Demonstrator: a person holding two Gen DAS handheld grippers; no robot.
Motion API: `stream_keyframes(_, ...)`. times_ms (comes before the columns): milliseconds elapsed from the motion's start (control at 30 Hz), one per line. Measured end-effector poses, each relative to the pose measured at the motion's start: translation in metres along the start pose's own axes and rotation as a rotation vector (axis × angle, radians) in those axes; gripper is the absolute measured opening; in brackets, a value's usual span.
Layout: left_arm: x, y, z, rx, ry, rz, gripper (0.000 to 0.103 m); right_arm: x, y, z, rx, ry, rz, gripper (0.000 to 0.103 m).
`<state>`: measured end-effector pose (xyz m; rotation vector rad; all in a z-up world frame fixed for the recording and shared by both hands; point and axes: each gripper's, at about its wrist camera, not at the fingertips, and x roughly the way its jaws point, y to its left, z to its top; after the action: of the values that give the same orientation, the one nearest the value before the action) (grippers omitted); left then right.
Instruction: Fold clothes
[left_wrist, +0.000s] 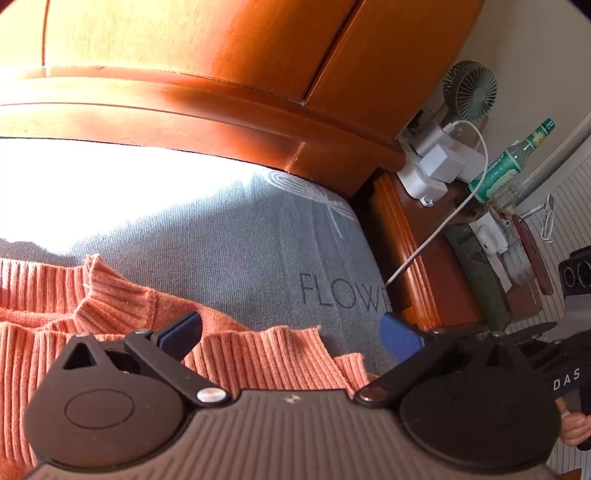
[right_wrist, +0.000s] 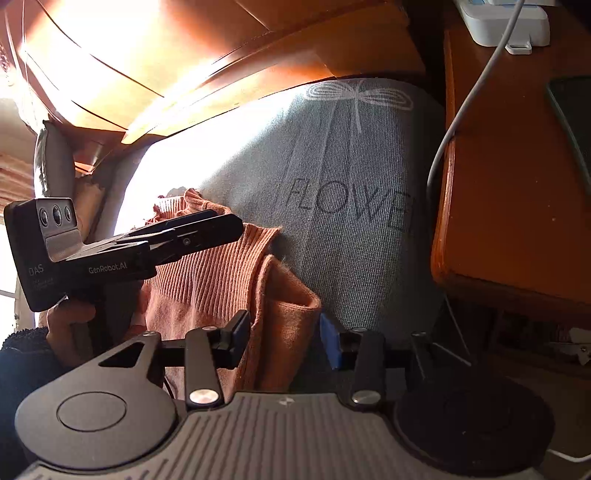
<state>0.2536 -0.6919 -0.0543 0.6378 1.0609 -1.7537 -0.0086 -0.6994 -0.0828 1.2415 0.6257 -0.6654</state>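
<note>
- An orange ribbed sweater (left_wrist: 236, 354) lies on a grey bed cover (left_wrist: 236, 236) printed with the word "FLOWER", below a wooden headboard (left_wrist: 207, 74) lit by strong sun.
- Left gripper (left_wrist: 291, 332): jaws spread wide, blue pads well apart, holding nothing. A ribbed hem edge of the sweater runs across the gap from 9 o'clock to 3 o'clock, just beneath and between the pads; whether a pad touches the knit cannot be told.
- The sweater's collar (left_wrist: 110, 291) stands up at about 10 o'clock from the left jaws, the rest of the garment trailing off to 9 o'clock.
- Right gripper (right_wrist: 284, 334): jaws open, less widely, holding nothing. A doubled fold of orange cloth (right_wrist: 284, 314) sits at 12 o'clock, right in the gap, its crease running from 6 toward 12 o'clock, away from the camera.
- In the right wrist view the left gripper hovers at 10 o'clock over the sweater's far part, a hand (right_wrist: 70, 321) on its handle.
- Judgement: the right jaws are nearer to a graspable edge; the fold already lies along their line of reach, so closing would need little more than a short advance.
- The cloth is layered over itself, which fits either a fold in progress or a bundle being spread out.
- A bedside cabinet (left_wrist: 443, 280) with chargers stands at 3 o'clock, well clear of the sweater.
</note>
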Motion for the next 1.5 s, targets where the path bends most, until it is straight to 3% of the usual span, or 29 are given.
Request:
stream_keyframes(133, -0.048, -0.003, -0.037, -0.054, 0.015, 0.130, 0.102, -0.002, 0.024, 0.001, -0.105, -0.007, 0.033, 0.057)
stream_keyframes(300, -0.091, -0.007, -0.105, -0.179, 0.052, 0.290, 0.102, 0.016, 0.069, -0.006, -0.385, 0.049, 0.090, 0.063)
stream_keyframes(367, -0.092, -0.017, -0.126, -0.183, 0.081, 0.289, 0.102, 0.024, 0.074, -0.012, -0.488, 0.081, 0.091, 0.063)
stream_keyframes(433, -0.088, -0.031, -0.142, -0.168, 0.109, 0.233, 0.102, 0.031, 0.075, -0.020, -0.581, 0.109, 0.090, 0.063)
stream_keyframes(500, -0.082, -0.052, -0.153, -0.080, 0.116, 0.182, 0.102, 0.038, 0.075, -0.027, -0.673, 0.138, 0.089, 0.065)
stream_keyframes(567, -0.076, -0.073, -0.162, 0.028, 0.116, 0.137, 0.102, 0.044, 0.076, -0.034, -0.766, 0.166, 0.088, 0.074)
stream_keyframes(667, -0.068, -0.102, -0.174, 0.229, 0.098, 0.091, 0.102, 0.054, 0.078, -0.045, -0.906, 0.209, 0.086, 0.099)
stream_keyframes(733, -0.062, -0.113, -0.181, 0.319, 0.084, 0.057, 0.102, 0.060, 0.083, -0.050, -0.947, 0.227, 0.068, 0.103)
stream_keyframes(833, -0.053, -0.121, -0.186, 0.367, 0.076, 0.020, 0.102, 0.062, 0.086, -0.047, -0.910, 0.240, 0.056, 0.103)
stream_keyframes(933, -0.048, -0.130, -0.181, 0.397, 0.012, 0.046, 0.102, 0.060, 0.085, -0.033, -0.782, 0.255, 0.067, 0.103)
stream_keyframes(1000, -0.037, -0.132, -0.174, 0.385, 0.031, 0.066, 0.102, 0.055, 0.085, -0.024, -0.682, 0.246, 0.064, 0.103)
stream_keyframes(1100, -0.015, -0.129, -0.179, 0.377, 0.178, -0.029, 0.102, 0.038, 0.077, -0.027, -0.577, 0.193, 0.029, 0.103)
stream_keyframes(1500, -0.030, -0.135, -0.180, 0.416, 0.229, -0.080, 0.102, -0.027, 0.024, -0.076, -0.330, 0.060, -0.127, 0.103)
